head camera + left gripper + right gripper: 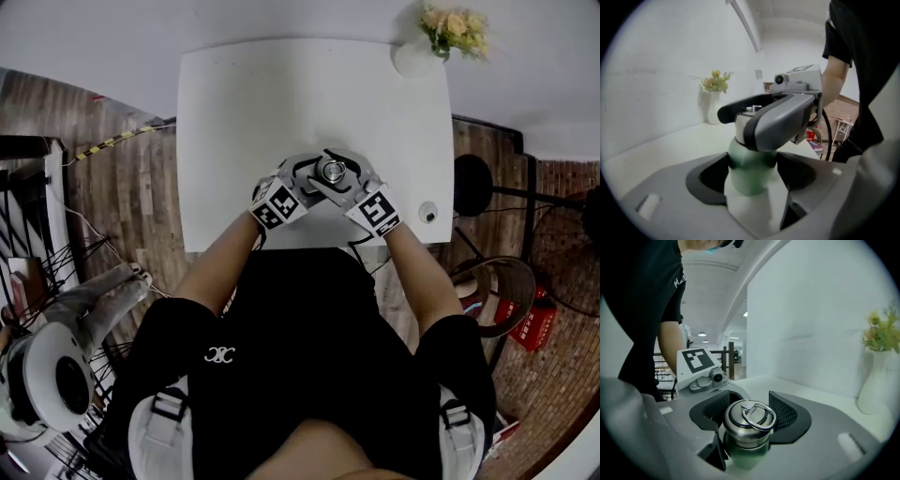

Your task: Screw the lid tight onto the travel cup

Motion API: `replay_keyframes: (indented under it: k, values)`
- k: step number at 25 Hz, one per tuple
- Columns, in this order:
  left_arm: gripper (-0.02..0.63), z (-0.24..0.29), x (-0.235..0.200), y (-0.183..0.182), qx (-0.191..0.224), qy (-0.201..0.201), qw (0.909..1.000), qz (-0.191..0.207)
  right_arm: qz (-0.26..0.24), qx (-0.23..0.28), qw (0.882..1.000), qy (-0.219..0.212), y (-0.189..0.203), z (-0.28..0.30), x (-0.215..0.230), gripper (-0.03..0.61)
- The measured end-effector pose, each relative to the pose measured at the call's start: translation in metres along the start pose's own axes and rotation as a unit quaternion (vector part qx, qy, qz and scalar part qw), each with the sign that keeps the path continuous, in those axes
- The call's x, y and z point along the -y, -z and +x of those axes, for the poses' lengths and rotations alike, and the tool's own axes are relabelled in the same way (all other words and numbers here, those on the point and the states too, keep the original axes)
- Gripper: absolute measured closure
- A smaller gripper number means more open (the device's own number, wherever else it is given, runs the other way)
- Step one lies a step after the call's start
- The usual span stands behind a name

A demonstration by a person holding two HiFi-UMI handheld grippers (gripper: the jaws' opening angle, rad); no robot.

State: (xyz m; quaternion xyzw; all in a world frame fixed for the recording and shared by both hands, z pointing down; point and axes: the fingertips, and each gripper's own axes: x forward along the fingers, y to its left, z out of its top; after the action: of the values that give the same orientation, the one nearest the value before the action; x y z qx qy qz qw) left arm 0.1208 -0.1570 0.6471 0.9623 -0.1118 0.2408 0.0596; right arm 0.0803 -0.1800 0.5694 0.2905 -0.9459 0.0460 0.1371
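Left tool point(752, 168) clamped on pale green travel cup point(747, 183), upright at near edge of white tabletop point(244, 112). Right tool point(749, 412) clamped round steel ring-top lid point(748, 422) seated on cup. Risks: lid tilts and cross-threads; pads slip on smooth steel; cup twists in left tool.

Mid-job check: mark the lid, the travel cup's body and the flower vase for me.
lid point(733, 425), right gripper view, on its steel top beside the ring.
travel cup point(750, 168), left gripper view, on its green body.
vase point(873, 393), right gripper view, on its white body.
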Motion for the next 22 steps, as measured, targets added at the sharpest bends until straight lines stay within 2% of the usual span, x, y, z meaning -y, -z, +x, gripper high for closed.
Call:
replay_keyframes:
  k: [3,6,9,11,14,16,18,20,22]
  values:
    - [0.238,0.0,0.0,-0.003,0.003,-0.007,1.0,0.001,0.016,0.026,0.995,0.092,-0.001,-0.001,0.008,0.313]
    - [0.238,-0.001,0.0,0.0,-0.006,-0.013,0.9999,-0.006,0.027,0.037,0.987,0.156,-0.002,-0.003,0.012,0.313]
    - [0.238,0.0,-0.001,-0.002,-0.002,-0.016,0.9998,-0.008,0.037,0.043,0.981,0.188,-0.001,-0.005,0.017,0.313]
    - [0.238,0.001,0.0,-0.002,0.003,-0.014,0.9999,-0.006,0.054,0.036,0.981,0.183,0.004,-0.004,0.018,0.313]
    - [0.238,0.002,0.002,-0.002,0.009,-0.011,0.9999,-0.006,0.046,-0.016,0.991,0.122,0.017,0.001,0.007,0.297]
    - [0.238,0.003,0.003,-0.003,0.011,-0.006,0.9999,-0.005,0.007,-0.044,0.997,0.07,0.015,-0.002,-0.002,0.249]
    - [0.238,0.003,0.002,-0.003,0.011,-0.001,0.9999,-0.002,-0.036,-0.066,0.997,0.011,0.005,-0.006,-0.006,0.247]
    - [0.238,0.003,0.001,-0.004,0.012,0.002,0.9999,0.001,-0.081,-0.096,0.99,-0.062,-0.005,-0.009,-0.011,0.248]
    - [0.238,0.002,0.001,-0.004,0.012,0.004,0.9999,0.002,-0.127,-0.132,0.974,-0.134,-0.01,-0.011,-0.016,0.249]
